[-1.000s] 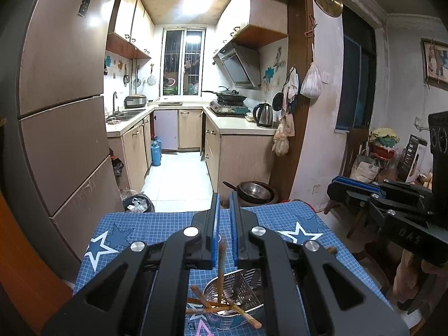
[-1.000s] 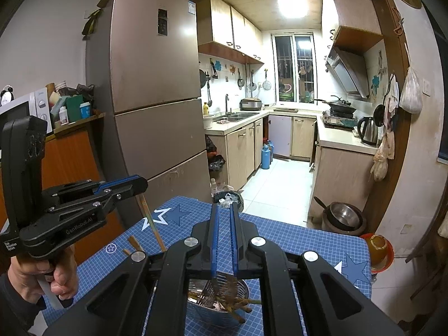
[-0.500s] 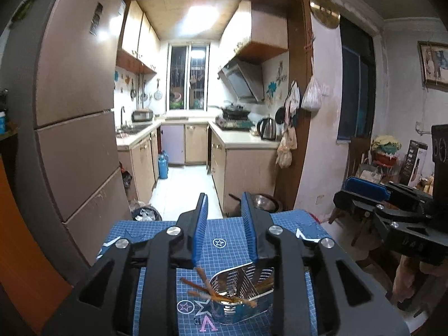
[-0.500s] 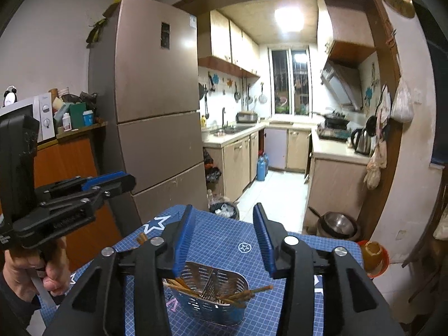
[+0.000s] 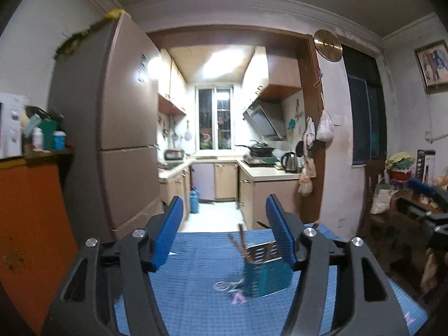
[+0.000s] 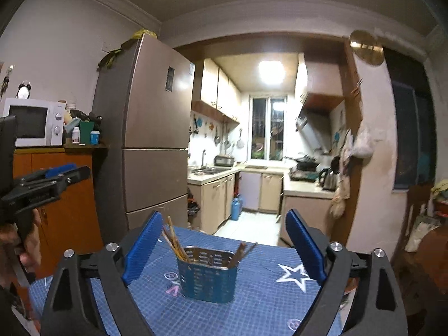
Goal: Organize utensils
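Observation:
A perforated metal utensil holder [image 6: 207, 274] stands upright on the blue star-patterned table mat [image 6: 268, 305], with several wooden chopsticks [image 6: 175, 242] leaning out of it. It also shows in the left wrist view [image 5: 266, 275], with chopsticks [image 5: 241, 240] sticking up. My right gripper [image 6: 224, 246] is open and empty, raised behind the holder, jaws wide apart. My left gripper [image 5: 224, 235] is open and empty, pulled back and left of the holder. The left gripper also appears at the left edge of the right wrist view [image 6: 44, 182].
A tall brown fridge [image 6: 151, 145] and an orange cabinet [image 6: 56, 196] with a microwave [image 6: 33, 121] stand left of the table. A kitchen doorway [image 6: 263, 154] lies beyond the far table edge. A chair with clutter [image 5: 397, 196] is at the right.
Both grippers opened wide and drew back and up from the holder. The left one released a chopstick, which now stands in the holder.

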Demonstrator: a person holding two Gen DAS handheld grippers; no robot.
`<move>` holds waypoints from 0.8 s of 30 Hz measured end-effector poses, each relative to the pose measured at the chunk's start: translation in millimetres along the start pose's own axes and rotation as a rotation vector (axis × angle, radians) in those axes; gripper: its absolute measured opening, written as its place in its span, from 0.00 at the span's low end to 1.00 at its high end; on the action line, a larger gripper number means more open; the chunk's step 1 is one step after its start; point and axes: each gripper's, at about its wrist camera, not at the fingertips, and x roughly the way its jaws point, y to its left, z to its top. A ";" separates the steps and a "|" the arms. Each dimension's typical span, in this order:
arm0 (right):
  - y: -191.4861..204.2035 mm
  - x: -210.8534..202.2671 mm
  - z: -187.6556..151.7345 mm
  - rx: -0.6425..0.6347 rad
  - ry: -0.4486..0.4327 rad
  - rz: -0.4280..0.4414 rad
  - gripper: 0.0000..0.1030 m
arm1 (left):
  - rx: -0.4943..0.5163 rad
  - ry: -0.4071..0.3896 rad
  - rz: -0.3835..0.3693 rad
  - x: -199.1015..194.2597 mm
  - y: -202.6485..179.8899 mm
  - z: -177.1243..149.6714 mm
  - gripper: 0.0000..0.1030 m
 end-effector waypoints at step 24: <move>76.4 -104.5 -123.2 0.139 0.201 -0.153 0.96 | -0.100 0.217 0.010 -99.6 5.1 -136.7 0.95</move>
